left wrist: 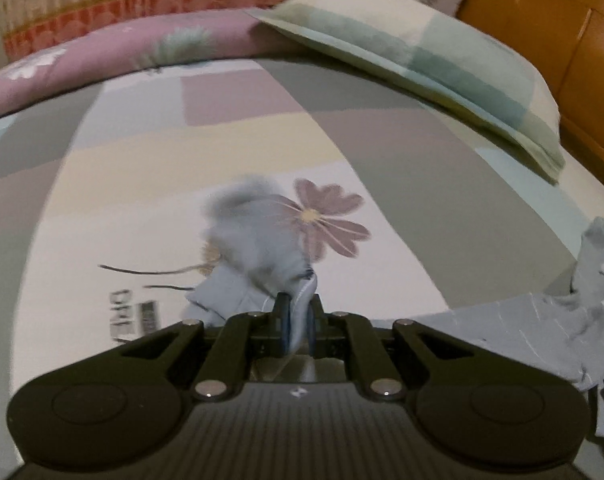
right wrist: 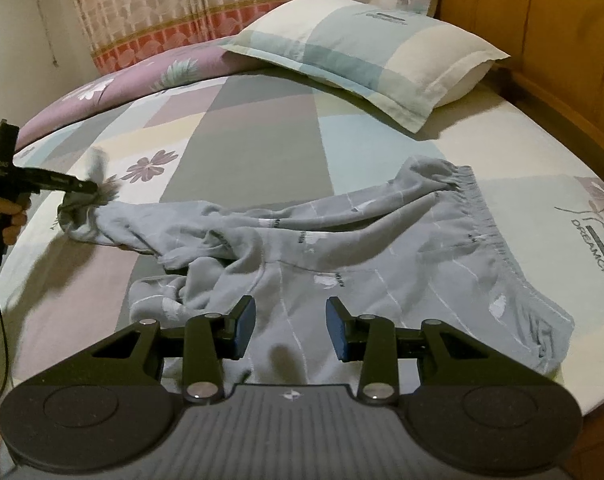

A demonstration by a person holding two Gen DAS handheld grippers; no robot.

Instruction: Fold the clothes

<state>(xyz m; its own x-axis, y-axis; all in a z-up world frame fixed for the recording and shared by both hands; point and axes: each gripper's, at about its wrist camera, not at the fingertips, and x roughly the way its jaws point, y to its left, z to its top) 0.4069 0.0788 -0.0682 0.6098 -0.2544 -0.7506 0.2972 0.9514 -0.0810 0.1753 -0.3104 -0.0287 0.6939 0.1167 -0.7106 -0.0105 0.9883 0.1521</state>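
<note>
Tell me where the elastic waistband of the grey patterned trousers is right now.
In the right wrist view the waistband lies right of centre on the patchwork bedsheet, below the checked pillow.

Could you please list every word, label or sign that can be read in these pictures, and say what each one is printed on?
"DREAMCITY": on the bed sheet, beside a printed flower.
Dark lettering on the sheet in the left wrist view: blurred, not readable.
Print on the pillow: too small to read.
Small dark marks on the grey trousers: too small to read.
Marking on the left gripper: too small to read.
</note>
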